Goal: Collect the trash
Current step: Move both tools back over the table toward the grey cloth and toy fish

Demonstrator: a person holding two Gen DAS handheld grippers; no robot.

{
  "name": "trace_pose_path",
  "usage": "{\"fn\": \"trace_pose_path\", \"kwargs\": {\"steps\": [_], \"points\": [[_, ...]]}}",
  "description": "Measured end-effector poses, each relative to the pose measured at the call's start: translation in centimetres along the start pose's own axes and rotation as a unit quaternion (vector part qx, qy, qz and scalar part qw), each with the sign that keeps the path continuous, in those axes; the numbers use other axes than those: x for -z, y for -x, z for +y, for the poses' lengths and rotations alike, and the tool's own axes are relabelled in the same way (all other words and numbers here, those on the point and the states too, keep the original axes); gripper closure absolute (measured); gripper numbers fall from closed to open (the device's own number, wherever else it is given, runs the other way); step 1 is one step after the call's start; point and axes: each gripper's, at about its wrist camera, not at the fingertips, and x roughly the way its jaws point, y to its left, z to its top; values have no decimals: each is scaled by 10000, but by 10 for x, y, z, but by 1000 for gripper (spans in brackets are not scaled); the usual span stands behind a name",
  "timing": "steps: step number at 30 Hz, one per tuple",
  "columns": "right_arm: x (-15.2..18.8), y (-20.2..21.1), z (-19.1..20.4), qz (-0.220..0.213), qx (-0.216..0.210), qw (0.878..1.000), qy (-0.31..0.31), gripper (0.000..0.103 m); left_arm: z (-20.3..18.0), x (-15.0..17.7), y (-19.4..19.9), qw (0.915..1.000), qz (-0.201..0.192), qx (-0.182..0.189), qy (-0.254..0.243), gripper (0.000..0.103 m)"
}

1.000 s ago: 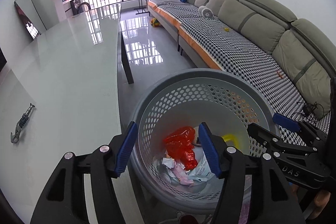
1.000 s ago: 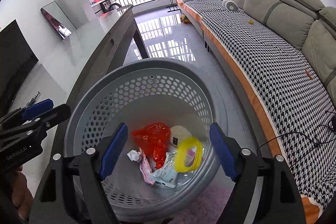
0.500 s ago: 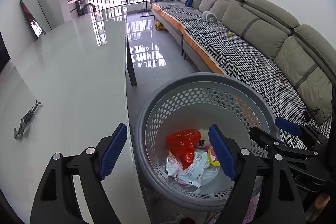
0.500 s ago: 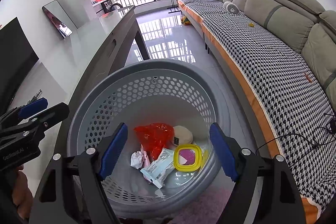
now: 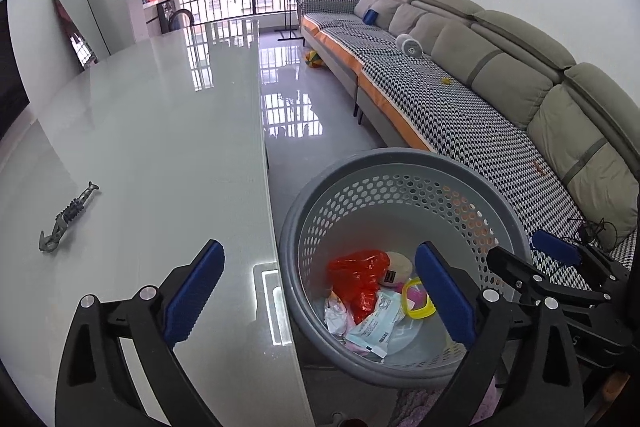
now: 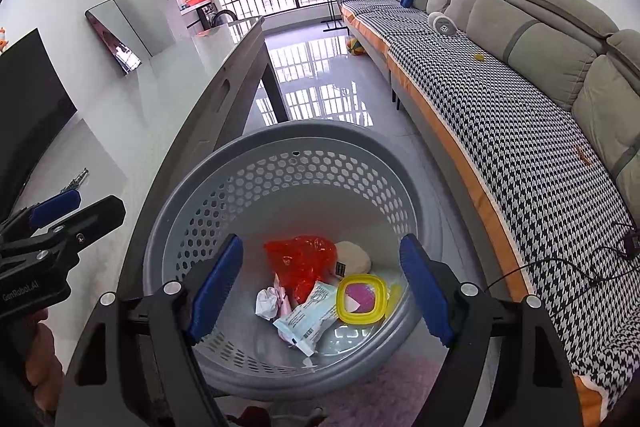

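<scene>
While both grippers hang over the grey perforated basket point(image 6: 288, 163) on the floor between table point(image 5: 160, 131) and sofa point(image 5: 460, 107), nothing sits between either pair of fingers. Left gripper point(image 5: 320, 291): jaws opening, already spread wide, empty; it straddles the table edge and the basket's near rim. Right gripper point(image 6: 320, 287): jaws parted wide, empty, centred over the basket's inside. Trash lies on the basket floor: red plastic bag point(image 6: 300, 259), crumpled white paper point(image 6: 267, 301) just beside it, a pale blue printed packet point(image 6: 312, 315) lying partly on a pink wrapper, a yellow-rimmed lid point(image 6: 362, 297) with pink centre, and a cream rounded item point(image 6: 354, 255) with a small black label, possibly a bun or soft toy; can't tell at this resolution. On the table, well apart from the basket, lies a small grey metal tool point(image 5: 68, 217), looks like a clip or clamp. Sofa has a houndstooth cover; a white round gadget point(image 5: 409, 45) and a small yellow bit point(image 5: 445, 80) sit on it.
</scene>
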Motion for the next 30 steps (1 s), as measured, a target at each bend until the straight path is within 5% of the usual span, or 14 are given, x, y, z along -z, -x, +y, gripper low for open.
{"fn": "trace_pose_path", "kwargs": {"steps": [14, 30], "points": [[-3, 7, 60, -129, -331, 9984, 435, 26, 62, 14, 34, 9981, -205, -364, 456, 8], [-16, -12, 195, -43, -1055, 9858, 1304, 26, 179, 49, 69, 9864, -317, -1158, 1125, 8]]}}
